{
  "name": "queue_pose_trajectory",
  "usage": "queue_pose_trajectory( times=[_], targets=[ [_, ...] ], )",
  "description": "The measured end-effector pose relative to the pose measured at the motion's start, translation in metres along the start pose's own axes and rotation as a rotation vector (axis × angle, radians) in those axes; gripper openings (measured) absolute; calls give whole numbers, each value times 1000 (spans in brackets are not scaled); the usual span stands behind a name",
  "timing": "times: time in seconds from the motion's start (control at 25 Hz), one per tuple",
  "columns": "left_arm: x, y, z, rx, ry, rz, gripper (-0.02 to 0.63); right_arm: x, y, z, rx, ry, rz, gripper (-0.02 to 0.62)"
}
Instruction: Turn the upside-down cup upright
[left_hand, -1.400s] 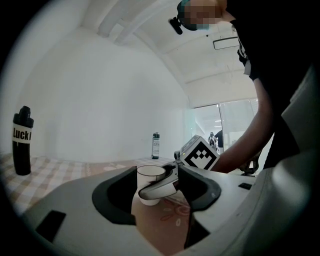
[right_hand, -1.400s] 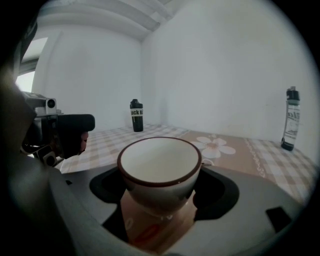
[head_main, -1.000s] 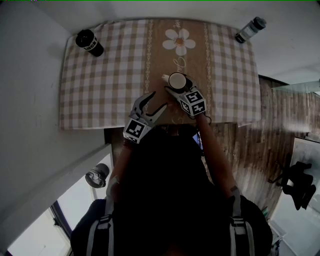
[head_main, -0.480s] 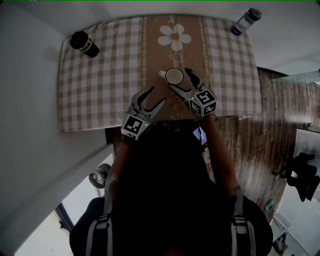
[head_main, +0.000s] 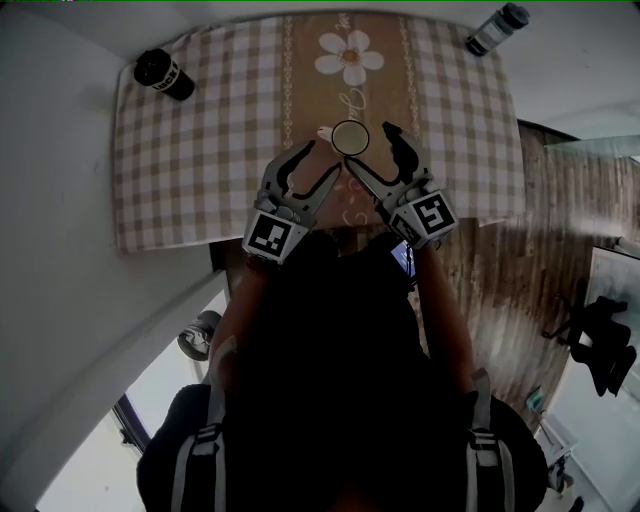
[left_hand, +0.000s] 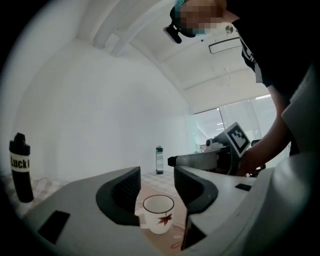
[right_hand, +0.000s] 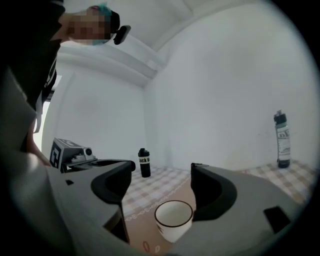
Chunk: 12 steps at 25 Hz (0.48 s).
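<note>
Empty left tool and right tool, jaws apart though just closing, could knock over the upright white dark-rimmed cup

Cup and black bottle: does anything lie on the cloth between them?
No. In the head view only bare checked tablecloth runs from the black bottle to the cup.

Grey left tongs and right tongs, black-and-white marker cubes, black top
</note>
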<state>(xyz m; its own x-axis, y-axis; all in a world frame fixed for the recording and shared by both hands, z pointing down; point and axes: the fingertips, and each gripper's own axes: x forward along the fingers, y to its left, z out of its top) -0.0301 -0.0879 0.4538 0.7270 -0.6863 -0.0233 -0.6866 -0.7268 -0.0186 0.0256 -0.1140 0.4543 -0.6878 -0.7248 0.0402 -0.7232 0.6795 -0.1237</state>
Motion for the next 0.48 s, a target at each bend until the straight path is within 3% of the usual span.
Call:
queue_pose_trajectory(
  times=[0.12, 0.16, 0.24, 0.32, 0.48],
  targets=[
    [-14, 7, 19, 19, -41, 119, 82, -10, 22, 16, -82, -86, -58, 276],
    [-22, 11, 20, 18, -41, 173, 3, -14, 32, 15, -111, -93, -71, 239],
    [-35, 14, 14, 9, -27, 268, -9, -19, 47, 7, -148, -80, -89, 224],
    [-43, 12, 8, 13, -7, 320, -9, -24, 51, -1, -153, -65, -125, 156],
    [-45, -8, 12, 52, 17, 325, -9, -43, 44, -8, -182, -28, -223, 5]
  ],
)
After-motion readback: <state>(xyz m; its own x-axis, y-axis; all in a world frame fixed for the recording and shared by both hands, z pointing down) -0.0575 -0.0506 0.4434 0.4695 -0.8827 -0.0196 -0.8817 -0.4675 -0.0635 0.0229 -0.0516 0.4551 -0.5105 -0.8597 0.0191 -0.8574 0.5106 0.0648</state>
